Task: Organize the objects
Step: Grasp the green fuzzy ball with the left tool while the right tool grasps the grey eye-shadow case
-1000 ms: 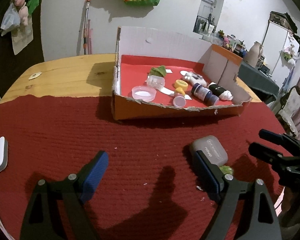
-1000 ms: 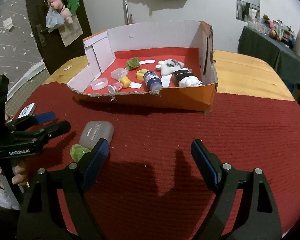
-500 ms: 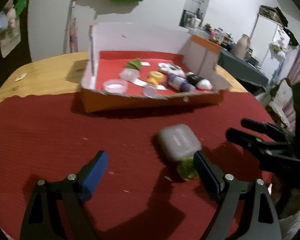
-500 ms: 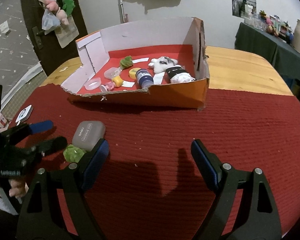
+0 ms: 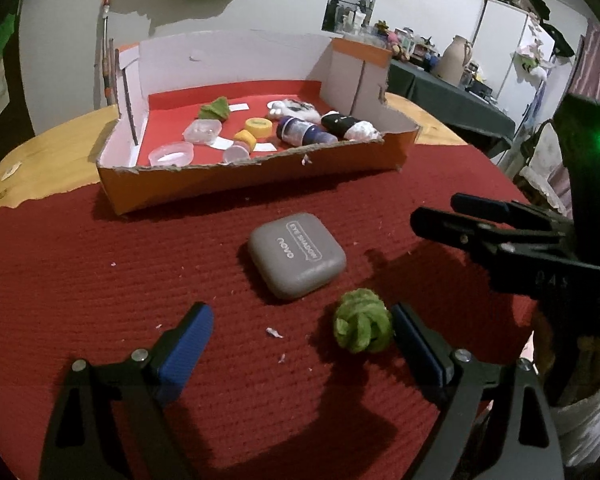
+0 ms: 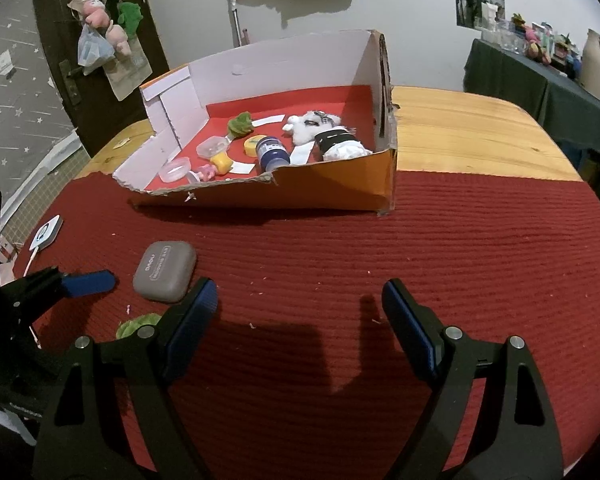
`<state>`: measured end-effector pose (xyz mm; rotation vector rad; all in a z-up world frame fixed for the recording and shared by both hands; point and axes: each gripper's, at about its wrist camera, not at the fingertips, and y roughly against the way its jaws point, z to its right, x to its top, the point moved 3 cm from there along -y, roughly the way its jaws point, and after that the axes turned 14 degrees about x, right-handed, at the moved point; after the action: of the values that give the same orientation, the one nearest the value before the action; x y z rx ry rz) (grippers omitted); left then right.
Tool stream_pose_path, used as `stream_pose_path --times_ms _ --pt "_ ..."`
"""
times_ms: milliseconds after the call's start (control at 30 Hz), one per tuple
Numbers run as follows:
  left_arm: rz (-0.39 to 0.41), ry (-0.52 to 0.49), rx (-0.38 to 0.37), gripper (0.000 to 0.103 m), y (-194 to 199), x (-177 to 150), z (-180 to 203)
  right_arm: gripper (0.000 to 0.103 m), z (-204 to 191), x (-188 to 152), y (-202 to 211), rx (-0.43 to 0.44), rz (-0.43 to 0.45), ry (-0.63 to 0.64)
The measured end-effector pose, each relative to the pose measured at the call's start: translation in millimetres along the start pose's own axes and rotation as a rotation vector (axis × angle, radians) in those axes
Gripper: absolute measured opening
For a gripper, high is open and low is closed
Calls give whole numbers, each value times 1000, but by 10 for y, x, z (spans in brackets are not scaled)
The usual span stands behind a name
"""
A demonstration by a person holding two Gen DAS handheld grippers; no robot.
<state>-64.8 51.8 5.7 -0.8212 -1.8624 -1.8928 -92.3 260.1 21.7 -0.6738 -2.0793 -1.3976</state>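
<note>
We keep both sets of jaws apart, nothing clamped: L gripper (image 5: 302,330) has just been opening wider, green knot (image 5: 363,327) inside its R pad; grey case (image 5: 297,255) just beyond, box (image 5: 260,176) further back on worktop.

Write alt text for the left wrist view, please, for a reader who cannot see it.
The open left gripper hovers over a red mat, with a green knitted ball beside its right finger. Beyond lie a grey eyeshadow case and a cardboard box of small items.
</note>
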Motion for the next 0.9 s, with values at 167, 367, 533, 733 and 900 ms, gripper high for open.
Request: stream_pose_path --times_ms 167,367,533,733,900 --pt "32 0 29 92 56 41 -138 84 0 -5 -9 9 -3 -7" --pt "104 11 207 90 182 131 -573 84 -16 20 18 4 6 2" --pt "89 33 31 90 321 103 -537 84 -55 54 7 17 16 8" --pt "35 -77 -38 88 94 -13 -33 84 -92 42 -48 18 2 10" --pt "11 -66 35 80 -107 -1 -89 84 -100 14 -23 15 -1 14"
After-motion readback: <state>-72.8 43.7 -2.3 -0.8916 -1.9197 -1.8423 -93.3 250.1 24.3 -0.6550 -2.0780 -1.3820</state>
